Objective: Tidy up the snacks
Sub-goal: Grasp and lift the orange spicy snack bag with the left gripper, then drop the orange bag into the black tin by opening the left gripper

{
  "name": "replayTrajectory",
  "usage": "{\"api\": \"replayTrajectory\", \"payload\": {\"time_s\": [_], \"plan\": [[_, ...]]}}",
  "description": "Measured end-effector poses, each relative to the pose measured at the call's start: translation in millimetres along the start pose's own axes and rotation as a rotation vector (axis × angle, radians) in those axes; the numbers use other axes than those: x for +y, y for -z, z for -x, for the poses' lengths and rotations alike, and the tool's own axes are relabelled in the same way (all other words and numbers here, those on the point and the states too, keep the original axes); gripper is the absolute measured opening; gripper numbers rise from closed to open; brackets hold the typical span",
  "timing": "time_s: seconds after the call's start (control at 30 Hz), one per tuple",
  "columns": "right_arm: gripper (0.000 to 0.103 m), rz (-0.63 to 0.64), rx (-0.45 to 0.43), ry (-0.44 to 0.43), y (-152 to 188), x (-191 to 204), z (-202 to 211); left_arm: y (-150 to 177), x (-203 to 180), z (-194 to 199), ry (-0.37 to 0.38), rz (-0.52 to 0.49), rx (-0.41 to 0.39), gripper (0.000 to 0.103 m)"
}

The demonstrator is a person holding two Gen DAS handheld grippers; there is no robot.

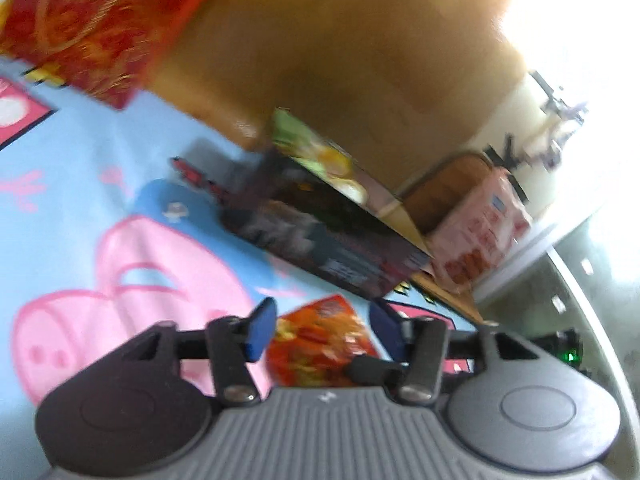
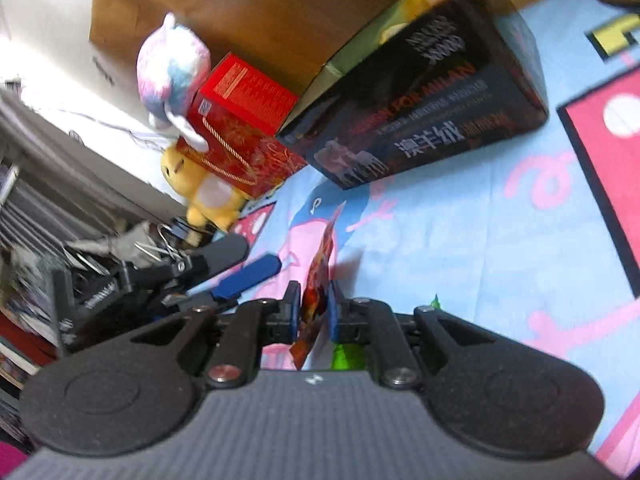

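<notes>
The right gripper (image 2: 314, 314) w/ blue pads is pinched shut on a thin, shiny red-and-orange snack packet (image 2: 320, 276). The packet stands on its edge between the pads and sticks up past them, above the soft light-blue blanket with pink cartoon pigs (image 2: 460, 240).

The left gripper (image 1: 322, 330) is about half open, its blue pads apart and not touching anything I can see. The same packet shows in the gap between them, a bit further off. In the right view, this gripper sits just left of the packet.

Behind, a big dark cardboard box with white letters (image 2: 432, 96) lies on the blanket. Near it are a red gift box with gold swirls & a rope handle (image 2: 240, 152), a fluffy pink-and-blue plush toy (image 2: 172, 68) & a yellow plush toy (image 2: 208, 192).
</notes>
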State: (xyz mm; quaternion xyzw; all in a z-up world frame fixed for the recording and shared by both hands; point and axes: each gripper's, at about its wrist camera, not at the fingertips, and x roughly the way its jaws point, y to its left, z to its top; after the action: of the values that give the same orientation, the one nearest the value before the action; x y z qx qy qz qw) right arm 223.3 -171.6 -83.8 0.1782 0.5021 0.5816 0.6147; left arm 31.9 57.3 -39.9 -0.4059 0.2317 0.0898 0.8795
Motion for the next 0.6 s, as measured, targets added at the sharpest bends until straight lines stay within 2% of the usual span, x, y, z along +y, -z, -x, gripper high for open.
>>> {"api": "replayTrajectory", "payload": {"time_s": [0.13,0.27,0.3,0.4,0.5,0.6], "plan": [[0.017,-0.034,0.010,-0.032,-2.2,-5.2,0.1,4.8,20.4,-5.1,0.032,0.104,0.055,0.057],[0.016,-0.083,0.026,-0.068,-5.6,-13.7,1.5,18.3,17.6,-23.5,0.076,0.131,0.124,0.058],[0.016,-0.106,0.023,-0.078,-6.8,-17.3,3.1,20.6,14.4,-24.9,0.076,0.130,0.121,0.060],[0.016,-0.165,0.006,-0.130,-12.1,-24.3,9.1,14.9,7.1,-29.8,0.111,0.141,0.123,0.057],[0.016,-0.138,-0.031,-0.152,-24.2,-13.7,18.9,-4.9,-9.8,-35.6,0.138,0.100,0.110,0.057],[0.016,-0.032,-0.111,-0.129,-49.3,8.9,33.4,-34.5,-38.3,-42.3,0.149,-0.006,0.073,0.057]]}}
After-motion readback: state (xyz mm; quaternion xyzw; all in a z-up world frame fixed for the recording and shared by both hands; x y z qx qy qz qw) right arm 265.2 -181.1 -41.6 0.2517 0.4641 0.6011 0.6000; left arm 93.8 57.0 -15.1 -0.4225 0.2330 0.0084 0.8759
